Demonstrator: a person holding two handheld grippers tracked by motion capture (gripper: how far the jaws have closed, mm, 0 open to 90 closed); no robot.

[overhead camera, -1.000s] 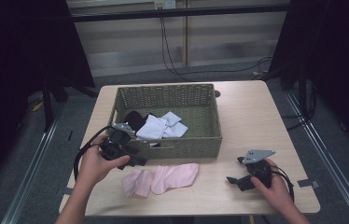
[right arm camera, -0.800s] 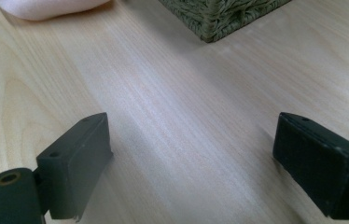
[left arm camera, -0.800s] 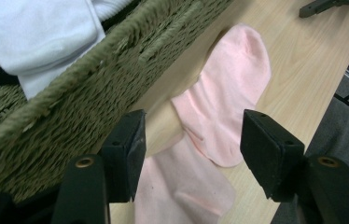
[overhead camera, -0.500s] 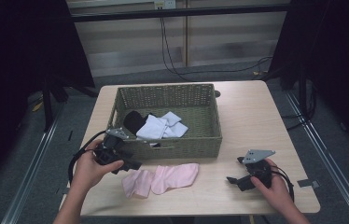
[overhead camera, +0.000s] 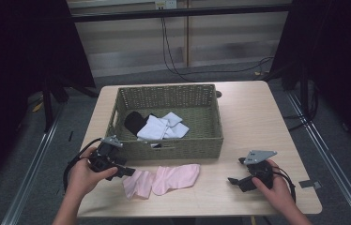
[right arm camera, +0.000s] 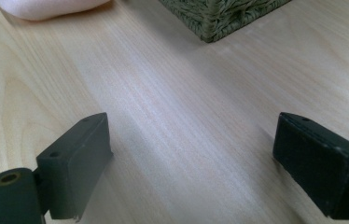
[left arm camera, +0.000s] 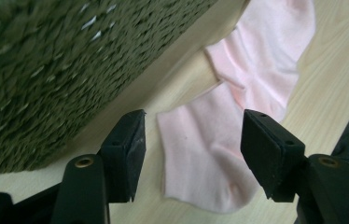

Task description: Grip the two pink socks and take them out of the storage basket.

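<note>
Woven olive-green wicker forms the basket point(overhead camera: 169, 146) at the centre of the pale wooden tabletop point(overhead camera: 253, 122) in the high view; inside it lie a black garment point(overhead camera: 133, 121) and white folded cloths point(overhead camera: 160, 126). Two pink socks point(overhead camera: 162, 179) lie flat on the tabletop just in front of the basket's near wall, overlapping each other. The left tool point(overhead camera: 125, 171) is held low at the socks' left end, while the right tool point(overhead camera: 232, 180) rests well apart from them near the right front corner, pointing toward them. In the left gripper view, the left tool point(left arm camera: 191, 140) has its jaws spread wide and holding nothing, with the nearer pink sock point(left arm camera: 205, 149) lying between them and the basket wall point(left arm camera: 70, 70) close on one side. In the right gripper view, the right tool point(right arm camera: 191, 158) is likewise wide apart and empty over bare wood, with a sock tip point(right arm camera: 46, 7) and a basket corner point(right arm camera: 219, 18) visible far ahead. Judged risks: because the sock lies flat and thin, closing jaws may slide over the fabric without pinching it; because the two socks overlap, a grasp may drag both; because the basket wall is close, the outer jaw may snag the wicker.
</note>
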